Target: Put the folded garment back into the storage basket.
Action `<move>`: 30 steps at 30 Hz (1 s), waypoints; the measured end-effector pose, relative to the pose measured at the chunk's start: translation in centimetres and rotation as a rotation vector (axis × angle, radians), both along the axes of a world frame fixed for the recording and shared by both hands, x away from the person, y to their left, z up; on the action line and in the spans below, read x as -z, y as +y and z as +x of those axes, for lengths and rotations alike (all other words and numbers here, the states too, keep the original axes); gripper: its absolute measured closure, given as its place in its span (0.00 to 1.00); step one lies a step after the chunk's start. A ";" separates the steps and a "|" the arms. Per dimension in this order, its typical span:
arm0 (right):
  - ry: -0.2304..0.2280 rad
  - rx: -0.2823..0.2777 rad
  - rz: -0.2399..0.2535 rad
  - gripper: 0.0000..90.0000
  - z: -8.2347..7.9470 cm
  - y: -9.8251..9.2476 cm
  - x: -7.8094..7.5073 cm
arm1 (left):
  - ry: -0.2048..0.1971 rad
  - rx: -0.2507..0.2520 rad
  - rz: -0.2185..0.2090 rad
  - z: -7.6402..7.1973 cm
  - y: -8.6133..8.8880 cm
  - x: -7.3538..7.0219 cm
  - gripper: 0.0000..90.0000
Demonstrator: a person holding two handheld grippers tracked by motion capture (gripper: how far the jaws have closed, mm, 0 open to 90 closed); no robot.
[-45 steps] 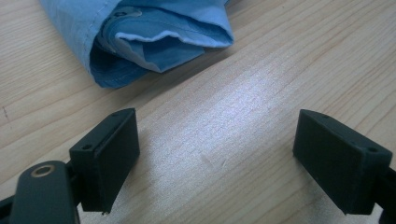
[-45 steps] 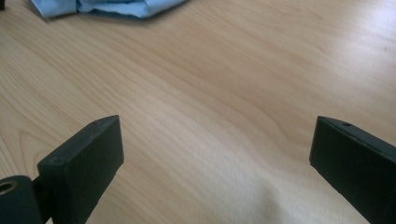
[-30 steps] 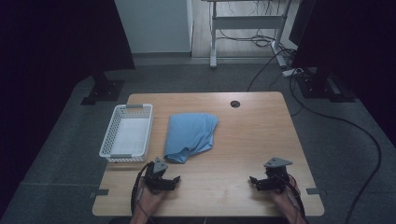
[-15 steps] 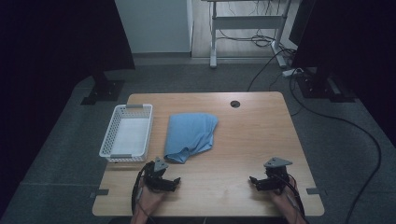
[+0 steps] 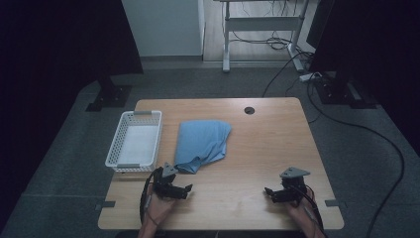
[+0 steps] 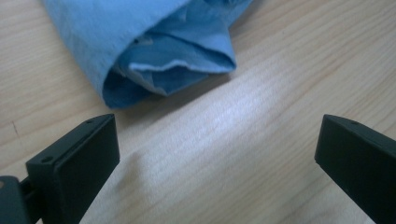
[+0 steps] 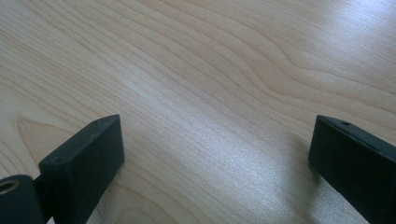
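Cloth: I see the blue cloth [image 5: 202, 144] lying folded on the wooden bench [image 5: 267, 148], a little toward 9 o'clock from the middle; its rumpled near corner points toward 6 o'clock.
Basket: the white basket [image 5: 134, 141] stands just beside the cloth at its 9 o'clock, apart from it.
Left gripper: my left gripper [image 5: 185, 189] sits low over the bench at about 7 o'clock, just short of the cloth's near corner; in the left gripper view [image 6: 215, 154] the folded edge [image 6: 168, 65] lies at 12 o'clock, ahead of the tips and not between them.
Left fingers: they have just been opening and now stand spread wide, with bare wood between them.
Right gripper: my right gripper [image 5: 270, 191] rests at about 5 o'clock, well apart from the cloth.
Right fingers: spread wide in the right gripper view [image 7: 215, 154], pinching nothing, wood grain between them.
Hole: a small dark hole [image 5: 249, 110] sits in the bench at 12 o'clock.
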State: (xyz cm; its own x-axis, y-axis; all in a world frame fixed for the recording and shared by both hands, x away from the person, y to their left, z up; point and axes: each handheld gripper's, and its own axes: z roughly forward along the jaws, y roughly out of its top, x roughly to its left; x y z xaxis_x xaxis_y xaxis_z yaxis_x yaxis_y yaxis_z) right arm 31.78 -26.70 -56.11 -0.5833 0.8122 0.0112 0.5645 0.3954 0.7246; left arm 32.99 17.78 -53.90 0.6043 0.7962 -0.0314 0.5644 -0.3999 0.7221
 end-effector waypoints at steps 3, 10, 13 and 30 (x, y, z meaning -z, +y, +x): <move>0.000 -0.001 0.000 0.04 0.0 0.0 0.0 | -0.006 -0.001 0.001 0.3 -0.1 -0.3 0.00; 0.000 -0.002 0.001 0.04 0.0 0.0 0.0 | -0.033 0.006 0.014 1.3 -0.8 -1.7 0.00; 0.000 -0.002 0.001 0.04 0.0 0.0 0.0 | -0.045 0.010 0.025 1.8 -1.3 -2.3 0.00; 0.001 -0.004 0.000 0.04 0.1 0.0 0.0 | -0.035 0.015 0.050 6.9 -3.0 -4.3 0.00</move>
